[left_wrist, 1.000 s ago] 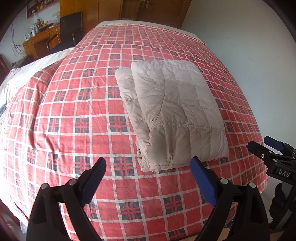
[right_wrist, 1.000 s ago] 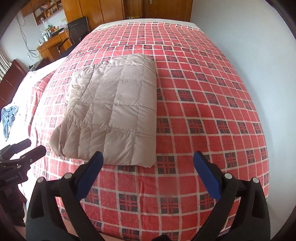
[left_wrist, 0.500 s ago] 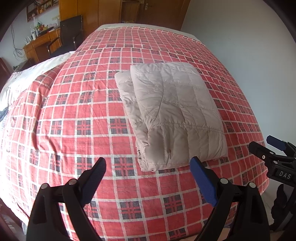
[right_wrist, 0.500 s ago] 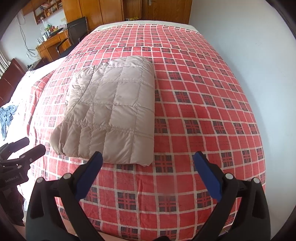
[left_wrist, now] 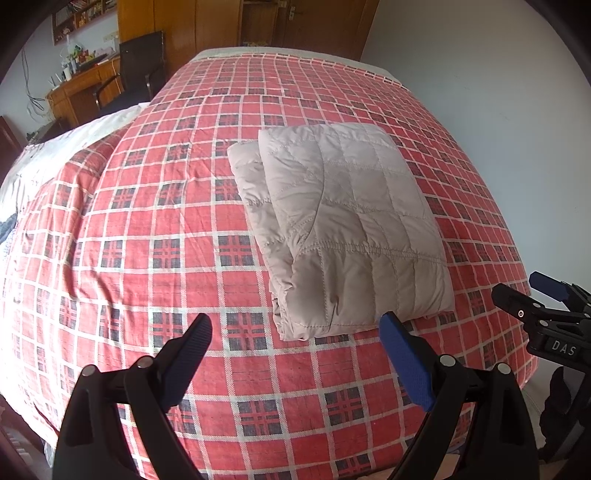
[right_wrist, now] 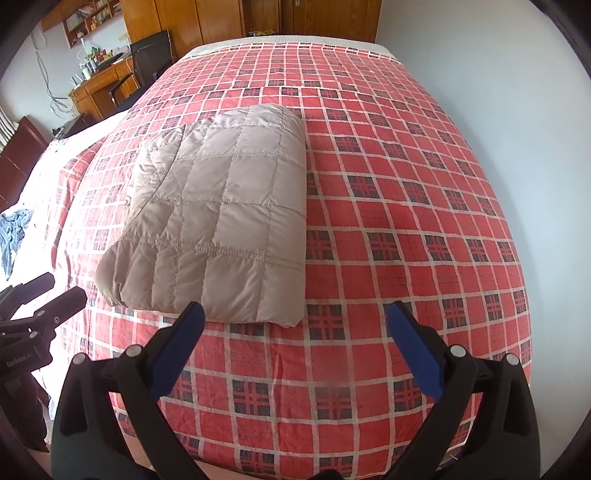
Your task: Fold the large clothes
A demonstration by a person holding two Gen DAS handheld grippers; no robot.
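Observation:
A beige quilted jacket [left_wrist: 343,229] lies folded into a thick rectangle on the red plaid bed cover [left_wrist: 147,229]; in the right wrist view the same folded jacket [right_wrist: 221,218] sits left of centre. My left gripper [left_wrist: 295,332] hovers open over the bed's near edge, just short of the jacket's near corner, holding nothing. My right gripper [right_wrist: 295,321] is open too, its left finger level with the jacket's near edge, nothing between its fingers. Each gripper shows in the other's view: the right one [left_wrist: 532,302] at far right, the left one [right_wrist: 40,295] at far left.
A white wall [right_wrist: 498,92] runs along the bed's right side. White bedding [left_wrist: 55,158] and a blue cloth [right_wrist: 13,232] lie to the left. A wooden desk [left_wrist: 81,88], a dark chair [left_wrist: 136,62] and wooden wardrobes [right_wrist: 221,18] stand beyond the bed.
Both grippers have drawn back slightly and lifted their view toward the far end of the bed. The folded jacket has not moved, and both grippers stay open.

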